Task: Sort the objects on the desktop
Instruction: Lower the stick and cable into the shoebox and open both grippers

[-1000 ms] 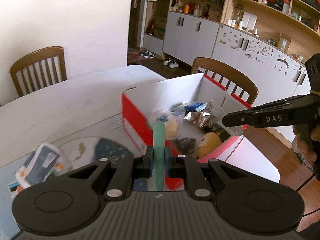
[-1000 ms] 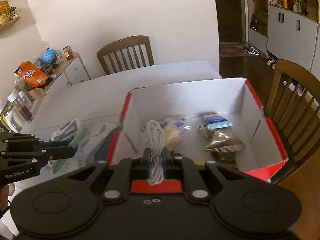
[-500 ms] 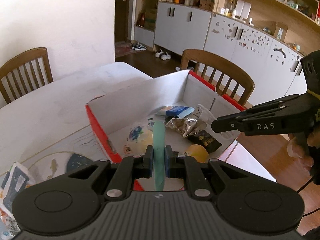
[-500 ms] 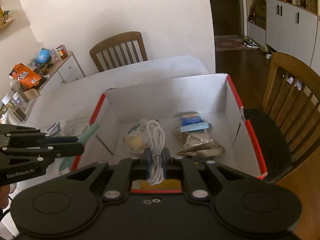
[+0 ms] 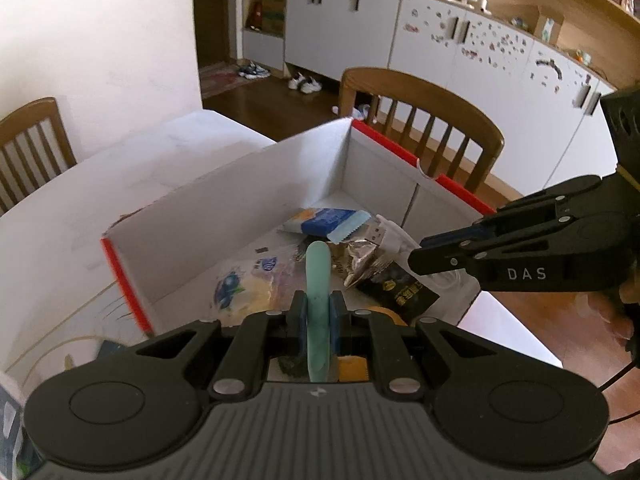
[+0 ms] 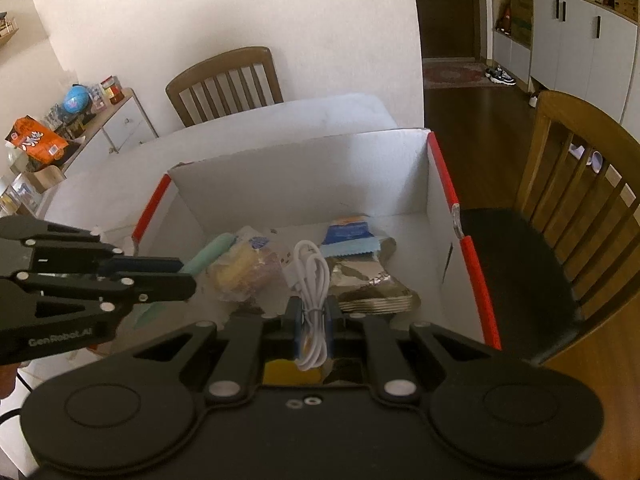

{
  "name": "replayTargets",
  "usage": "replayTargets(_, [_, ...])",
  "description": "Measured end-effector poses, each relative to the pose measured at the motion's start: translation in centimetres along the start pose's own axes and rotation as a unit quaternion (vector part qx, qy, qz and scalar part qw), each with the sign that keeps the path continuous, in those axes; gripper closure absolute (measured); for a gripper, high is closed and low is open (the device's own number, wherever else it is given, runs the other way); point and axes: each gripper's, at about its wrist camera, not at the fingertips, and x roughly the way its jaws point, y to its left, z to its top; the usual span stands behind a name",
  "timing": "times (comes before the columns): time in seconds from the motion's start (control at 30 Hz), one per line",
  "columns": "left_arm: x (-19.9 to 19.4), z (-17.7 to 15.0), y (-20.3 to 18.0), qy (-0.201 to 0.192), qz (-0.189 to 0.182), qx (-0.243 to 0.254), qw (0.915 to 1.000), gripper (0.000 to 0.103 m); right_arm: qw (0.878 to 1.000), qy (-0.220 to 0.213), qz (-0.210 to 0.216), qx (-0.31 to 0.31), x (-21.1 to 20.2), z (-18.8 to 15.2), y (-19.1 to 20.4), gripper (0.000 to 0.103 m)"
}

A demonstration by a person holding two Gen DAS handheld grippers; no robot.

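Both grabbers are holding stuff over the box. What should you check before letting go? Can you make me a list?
1. Left gripper shut on the flat mint-green stick: ok.
2. Right gripper shut on the coiled white USB cable: ok.
3. Both things are over the open white cardboard box with red edges, not the table: ok.
4. The two grippers are apart, not bumping: ok.
5. Room on the box floor: partly ok; the blue snack packet, the crinkly silver foil bag and the yellow bread in clear wrap already fill the near part, the far part is bare.
6. Whether the drop is gentle enough: cannot tell.
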Motion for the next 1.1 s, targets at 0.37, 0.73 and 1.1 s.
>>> replayTargets(0.37, [4.4,1.4,0.1,0.057,-0.009,0.014,0.9982,0.092,0.999,0.027,-0.001,-0.017,1.7,0.2,-0.8,0.093])
replayTargets(0.73, [7.7,2.3,0.4,0.11,-0.02,0.029,0.9933,0.092,0.997,0.058,-0.005,-0.043,3.2,0.4,-1.0,0.093])
replayTargets(1.1, [9.7,2.8,0.6,0.147,-0.016,0.034,0.9884,0.092,0.995,0.084,-0.004,-0.06,4.7,0.0,-1.3,0.093])
